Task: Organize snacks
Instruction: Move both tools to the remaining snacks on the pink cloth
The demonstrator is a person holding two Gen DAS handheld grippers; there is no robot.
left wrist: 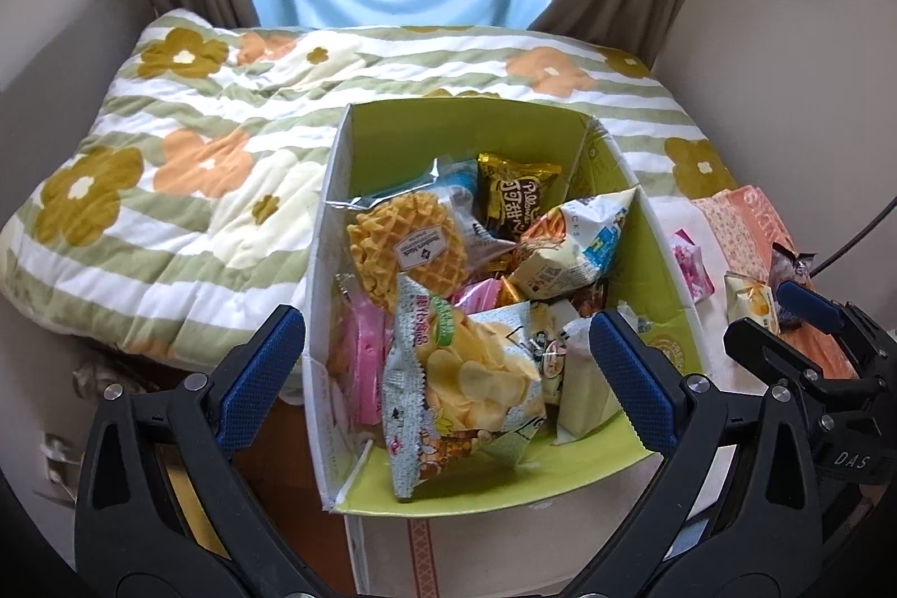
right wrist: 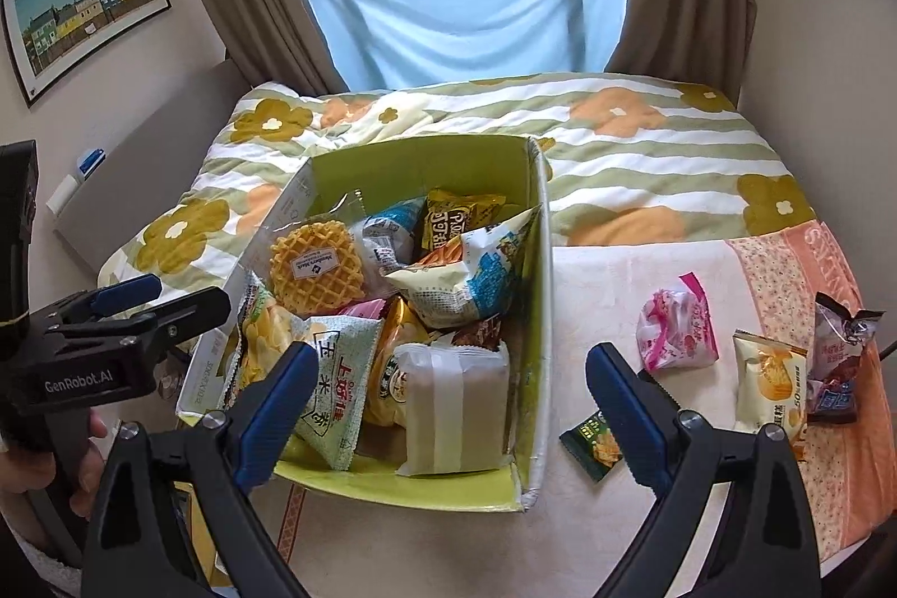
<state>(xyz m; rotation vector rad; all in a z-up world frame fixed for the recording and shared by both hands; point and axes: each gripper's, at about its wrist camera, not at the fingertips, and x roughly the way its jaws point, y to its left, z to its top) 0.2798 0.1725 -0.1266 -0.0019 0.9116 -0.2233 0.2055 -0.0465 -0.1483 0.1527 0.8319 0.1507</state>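
A green-lined cardboard box (left wrist: 667, 262) (right wrist: 535, 318) sits on the bed, full of snack packets: a waffle pack (left wrist: 406, 250) (right wrist: 317, 264), a chips bag (left wrist: 476, 374) and others. My left gripper (left wrist: 448, 385) is open and empty over the box's near end. My right gripper (right wrist: 448, 402) is open and empty over the box's near right corner. Loose on the cloth right of the box lie a pink packet (right wrist: 675, 326) (left wrist: 692, 270), a yellow packet (right wrist: 771, 379), a small dark green packet (right wrist: 594, 438) and a dark packet (right wrist: 841, 357).
A flowered quilt (left wrist: 196, 138) (right wrist: 644, 149) covers the bed behind the box. A white and orange cloth (right wrist: 785, 474) lies under the loose snacks. Curtains and a blue sheet (right wrist: 465, 21) hang at the window. The left gripper (right wrist: 126, 318) shows at the right wrist view's left edge.
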